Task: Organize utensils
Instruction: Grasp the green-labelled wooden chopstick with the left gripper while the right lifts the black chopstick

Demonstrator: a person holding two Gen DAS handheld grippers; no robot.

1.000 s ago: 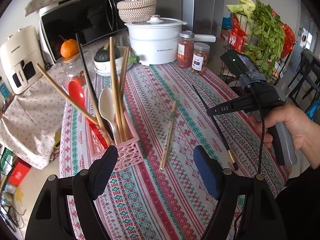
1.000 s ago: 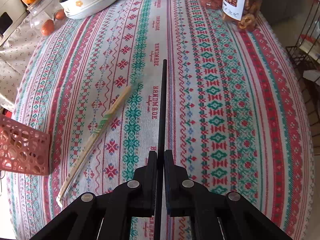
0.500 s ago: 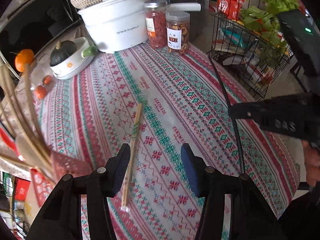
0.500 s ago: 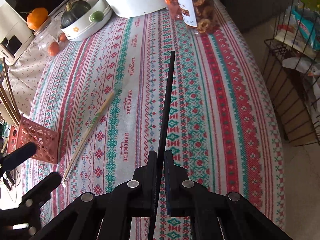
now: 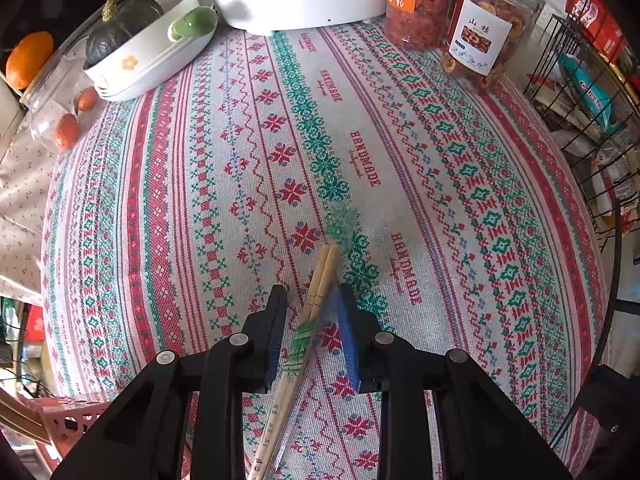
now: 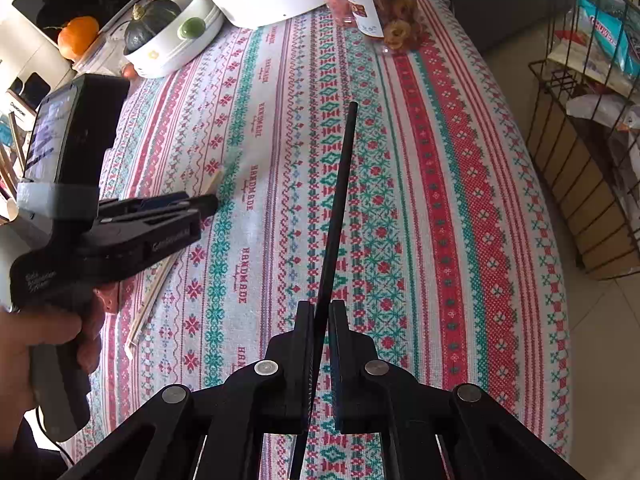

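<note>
Our left claw point(image 5: 311, 312) straddled the bamboo chopsticks point(image 5: 320, 280), its jaws narrowed but not yet pressing: the right pad looked to touch the pair, while a gap showed at the left pad. The pair lay flat on the desk point(image 5: 460, 184), side by side in a clear sleeve, tips pointing to about 1 o'clock in the left view, the green-printed band sitting right between the jaws. Our right claw point(image 6: 320, 320) was clamped on the black chopstick point(image 6: 340, 208), held above the cloth with its free end toward 12 o'clock.

We judged the bamboo pair light, stiff and smooth. The sleeve would likely be slick, so the sticks might roll or slide apart under a loose pinch. Taking them near the printed band, close to the middle, seemed best for balance; a grip near either end would probably let the far end droop. The black stick looked thin and slippery too, and a long lever in the grip, so it might pivot if bumped.

The pink basket point(image 5: 68, 420) sat at 7 o'clock in the left view, with other sticks in it, and we took it as the likely home for both.
</note>
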